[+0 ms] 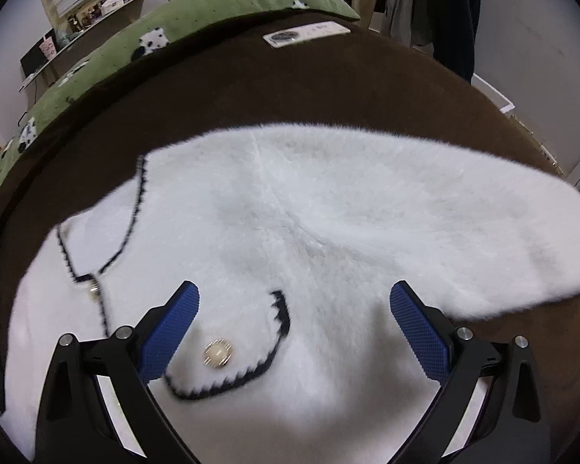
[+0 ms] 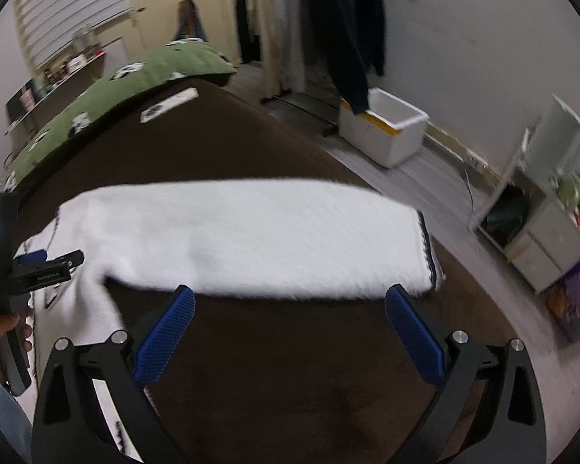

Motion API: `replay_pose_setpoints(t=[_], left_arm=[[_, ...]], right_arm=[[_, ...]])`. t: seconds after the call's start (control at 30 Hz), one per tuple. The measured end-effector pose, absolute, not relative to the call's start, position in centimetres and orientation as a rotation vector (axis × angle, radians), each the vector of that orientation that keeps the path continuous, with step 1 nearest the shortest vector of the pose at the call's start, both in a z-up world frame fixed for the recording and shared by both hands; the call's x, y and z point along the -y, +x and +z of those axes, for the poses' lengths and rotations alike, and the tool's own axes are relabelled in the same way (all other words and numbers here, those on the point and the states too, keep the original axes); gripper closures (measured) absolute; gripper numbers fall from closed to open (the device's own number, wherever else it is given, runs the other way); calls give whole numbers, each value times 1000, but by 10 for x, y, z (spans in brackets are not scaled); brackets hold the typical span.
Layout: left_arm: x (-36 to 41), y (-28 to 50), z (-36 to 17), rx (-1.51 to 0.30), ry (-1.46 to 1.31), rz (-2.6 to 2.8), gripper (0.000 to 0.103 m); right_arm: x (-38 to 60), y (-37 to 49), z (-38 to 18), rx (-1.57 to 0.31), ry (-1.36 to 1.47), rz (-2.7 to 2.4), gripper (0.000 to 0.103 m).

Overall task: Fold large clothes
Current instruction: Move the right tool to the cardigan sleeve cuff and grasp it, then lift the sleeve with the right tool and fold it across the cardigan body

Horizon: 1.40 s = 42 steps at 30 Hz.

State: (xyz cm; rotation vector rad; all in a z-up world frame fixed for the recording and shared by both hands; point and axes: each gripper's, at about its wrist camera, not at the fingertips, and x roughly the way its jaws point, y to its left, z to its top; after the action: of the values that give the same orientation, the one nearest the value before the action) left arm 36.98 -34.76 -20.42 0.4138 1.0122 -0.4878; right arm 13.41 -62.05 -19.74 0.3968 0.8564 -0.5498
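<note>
A fluffy white cardigan (image 1: 290,232) with black zigzag trim lies spread flat on a dark brown bed cover (image 1: 290,89). Its pocket flap carries a gold-rimmed pearl button (image 1: 217,352). My left gripper (image 1: 294,294) hovers open just above the pocket, nothing between its blue pads. In the right wrist view one sleeve (image 2: 243,239) stretches sideways to a black-trimmed cuff (image 2: 427,251). My right gripper (image 2: 290,301) stands open over bare brown cover, just short of the sleeve's near edge. The left gripper (image 2: 38,266) shows at far left, held in a hand (image 2: 4,332).
A green blanket with panda print (image 1: 166,19) lies along the bed's far side, with a white label (image 1: 305,33) beside it. Hanging clothes (image 2: 344,31), a white bin (image 2: 382,131) and a white cabinet (image 2: 541,208) stand on the floor to the right of the bed.
</note>
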Motion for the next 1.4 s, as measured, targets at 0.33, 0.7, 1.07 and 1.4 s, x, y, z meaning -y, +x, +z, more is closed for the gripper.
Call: replay_pose_setpoints(t=[0.33,0.7,1.07,1.4], left_arm=[[353,381,-249,-1068,442,-505,5],[354,380,-249,-1053,434,-493,5],[353,378,-249,-1043,422,-477,5],[353,373,-247,-1024,402,-443,5]], right_arm=[[652,119,-257,-846,606,-594,6],[680,104,-279,-724,785,-605,6],[729,116,-280,-630,889,-613,89],[709,123,-230,-550,809,-564,93]])
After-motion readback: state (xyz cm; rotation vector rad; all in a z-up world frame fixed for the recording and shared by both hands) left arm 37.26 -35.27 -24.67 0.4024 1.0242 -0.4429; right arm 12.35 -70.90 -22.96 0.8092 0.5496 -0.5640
